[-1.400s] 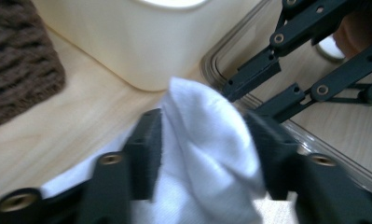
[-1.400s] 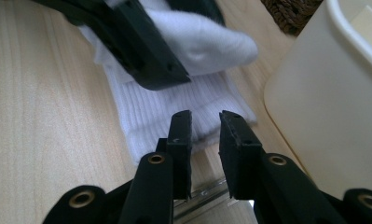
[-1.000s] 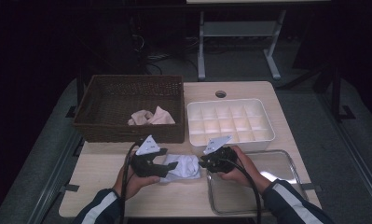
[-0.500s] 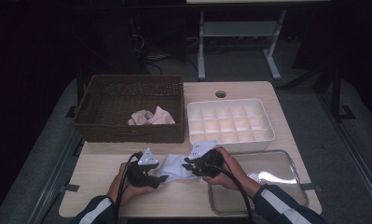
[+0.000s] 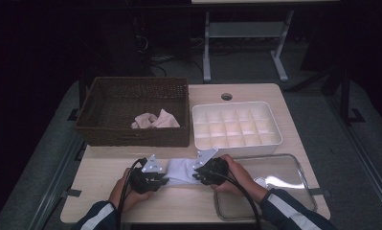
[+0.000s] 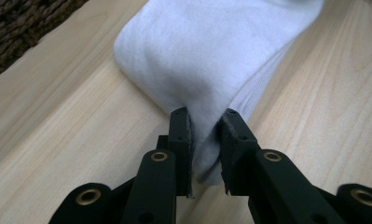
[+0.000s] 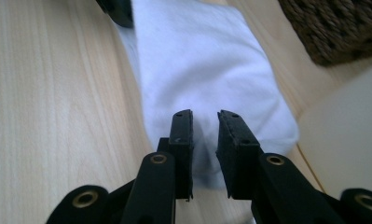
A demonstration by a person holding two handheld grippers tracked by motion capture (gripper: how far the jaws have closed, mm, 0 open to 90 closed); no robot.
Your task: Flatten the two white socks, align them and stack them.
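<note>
A white sock (image 5: 181,169) lies flat on the wooden table (image 5: 102,167), stretched between both grippers. My left gripper (image 5: 165,180) points right at the sock's left end. Its jaws have just been closing, and in the left gripper view my left gripper (image 6: 206,127) pinches a fold of the sock (image 6: 197,56) between its pads. My right gripper (image 5: 197,174) points left at the other end. In the right gripper view my right gripper (image 7: 204,127) has its narrow jaws set on the edge of the sock (image 7: 202,70).
A brown wicker basket (image 5: 131,82) at the back left holds pink cloth (image 5: 155,120). A white compartment tray (image 5: 231,104) stands to its right. A clear glass dish (image 5: 284,165) sits at the front right, under the right forearm. The table has a round hole (image 5: 226,96).
The right gripper carried its end of the sock leftward and down to the table. The left gripper sank and closed on the other end. The sock now lies flat between them.
</note>
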